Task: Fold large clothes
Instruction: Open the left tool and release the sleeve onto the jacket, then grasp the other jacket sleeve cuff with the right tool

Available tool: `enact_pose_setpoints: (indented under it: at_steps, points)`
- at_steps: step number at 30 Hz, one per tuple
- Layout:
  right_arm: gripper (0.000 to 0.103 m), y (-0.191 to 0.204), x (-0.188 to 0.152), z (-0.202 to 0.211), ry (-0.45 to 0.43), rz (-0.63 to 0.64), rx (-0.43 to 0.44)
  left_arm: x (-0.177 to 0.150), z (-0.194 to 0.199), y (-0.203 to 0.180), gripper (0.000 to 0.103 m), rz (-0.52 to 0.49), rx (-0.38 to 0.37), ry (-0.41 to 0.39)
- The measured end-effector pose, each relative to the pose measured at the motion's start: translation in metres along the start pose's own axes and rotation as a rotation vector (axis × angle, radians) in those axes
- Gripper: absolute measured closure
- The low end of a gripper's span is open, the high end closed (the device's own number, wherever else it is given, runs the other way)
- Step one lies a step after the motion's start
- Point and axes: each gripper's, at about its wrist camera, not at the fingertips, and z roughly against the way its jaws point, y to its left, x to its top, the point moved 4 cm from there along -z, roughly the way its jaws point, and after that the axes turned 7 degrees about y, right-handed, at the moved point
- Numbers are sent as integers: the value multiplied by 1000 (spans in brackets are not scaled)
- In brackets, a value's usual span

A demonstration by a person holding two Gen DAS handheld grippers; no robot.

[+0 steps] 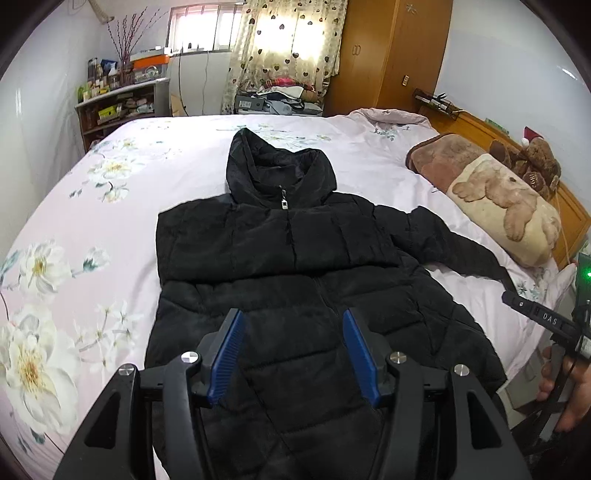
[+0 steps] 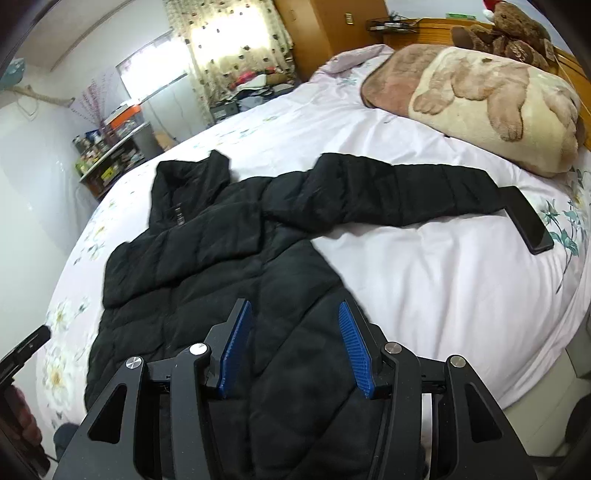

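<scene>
A black hooded puffer jacket [image 1: 295, 258] lies front up on the bed, with its hood at the far end and the zip pull at the collar. One sleeve is folded across the chest. The other sleeve [image 2: 399, 192] stretches out to the right. My left gripper [image 1: 293, 314] hangs open over the jacket's lower middle, with nothing between its blue pads [image 1: 229, 354]. My right gripper [image 2: 294, 304] is open too, above the lower right part of the jacket [image 2: 221, 258], and holds nothing. In the left wrist view the right gripper [image 1: 535, 314] shows at the right edge, held by a hand.
The bed has a pink floral cover [image 1: 74, 229]. A black phone [image 2: 528, 225] lies at the end of the outstretched sleeve. A bear-print pillow [image 2: 491, 103] and a teddy bear [image 2: 513, 33] sit by the wooden headboard. Shelves [image 1: 118, 107] and a wardrobe [image 1: 391, 55] stand beyond the bed.
</scene>
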Motion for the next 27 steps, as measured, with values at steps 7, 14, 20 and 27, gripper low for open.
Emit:
enact_pose_setpoints:
  at_steps: [7,14,20,27]
  points:
    - [53,-38,20,-20,-2,-74,-43,18,-35,7,44,14,27,30]
    - [50,-74,45,-43,-7,-135,-81,44,-67,10,44,20,39,41]
    - [47,-102,60,-70,12,-166,-102,63,-100,4,44,-1,43,49]
    - [47,-146,76,-112,40,-234,-130,73,-151,4,44,-37,60,68]
